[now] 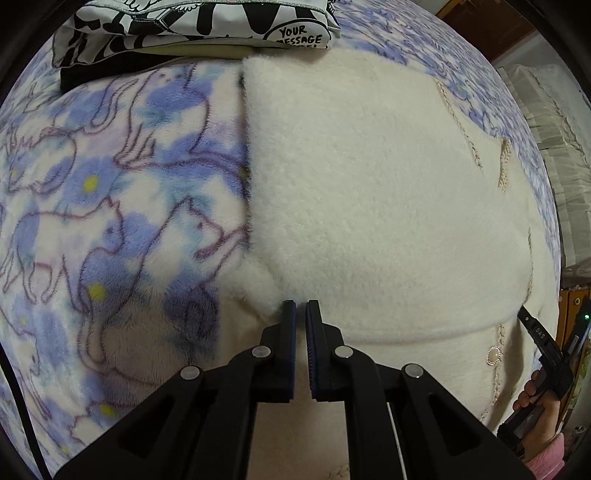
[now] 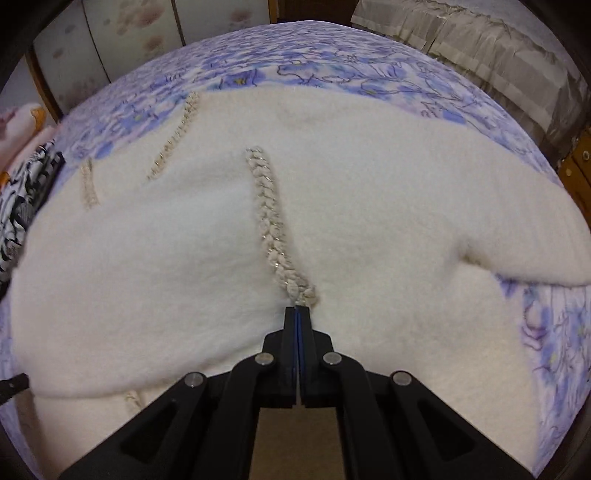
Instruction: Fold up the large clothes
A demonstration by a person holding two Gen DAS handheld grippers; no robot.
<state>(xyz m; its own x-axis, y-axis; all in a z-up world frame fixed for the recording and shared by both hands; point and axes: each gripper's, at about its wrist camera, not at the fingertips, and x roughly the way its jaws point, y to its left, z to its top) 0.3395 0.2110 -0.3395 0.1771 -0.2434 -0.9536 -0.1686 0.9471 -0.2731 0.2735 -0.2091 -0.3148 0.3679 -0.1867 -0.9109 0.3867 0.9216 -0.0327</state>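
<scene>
Your left hand-held gripper (image 1: pixel 301 308) points steeply down at the near folded edge of the cream fleece cardigan (image 1: pixel 369 192); its jaws stand almost together with a thin gap, and whether any fabric sits between the tips cannot be told. Your right hand-held gripper (image 2: pixel 298 312) has its jaws pressed fully together, the tips at the near end of a braided cream-and-metallic trim strip (image 2: pixel 271 218); a pinch on the trim cannot be confirmed. The cardigan lies spread and partly folded on the purple-and-white plush bed blanket printed with animal outlines (image 1: pixel 110 192). Count four trim strips in the right wrist view and one round pale button (image 1: pixel 493 356) in the left. Beyond the cardigan lies one black-and-white printed fabric item (image 1: pixel 192 26) reading "YOUR MESSAGE".
</scene>
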